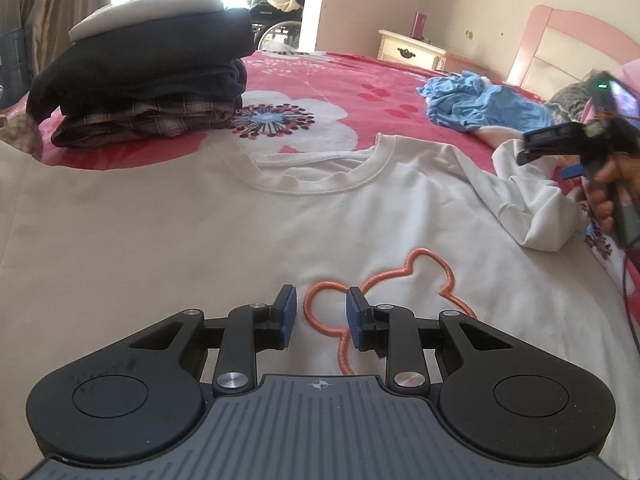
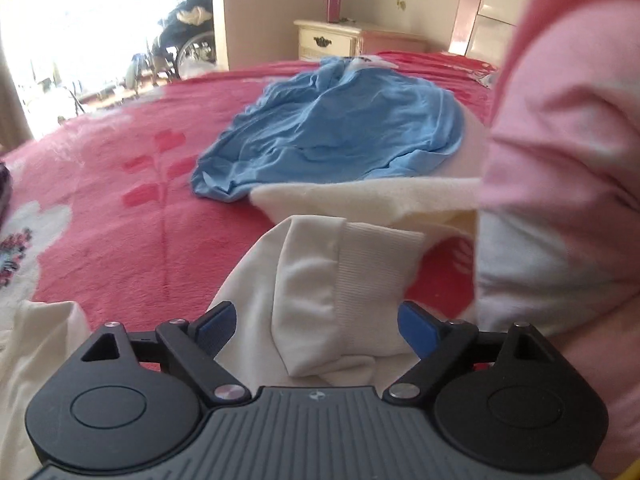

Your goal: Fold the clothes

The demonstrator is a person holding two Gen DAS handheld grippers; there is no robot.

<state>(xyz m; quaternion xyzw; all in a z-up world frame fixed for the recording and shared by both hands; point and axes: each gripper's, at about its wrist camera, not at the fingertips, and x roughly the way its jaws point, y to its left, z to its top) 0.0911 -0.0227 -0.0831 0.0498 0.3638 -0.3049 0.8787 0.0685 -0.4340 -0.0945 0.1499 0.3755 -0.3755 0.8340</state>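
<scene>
Sweatshirt (image 1: 200, 220) lies flat under the parted left gripper (image 1: 322, 320); right gripper (image 2: 316, 330) spread around its cuff (image 2: 372, 280).

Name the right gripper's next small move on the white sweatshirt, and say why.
Probably close the right gripper on the sleeve cuff: its jaws stand open with the ribbed cuff lying between them, and the white sweatshirt is spread flat, sleeve not yet folded in.
</scene>
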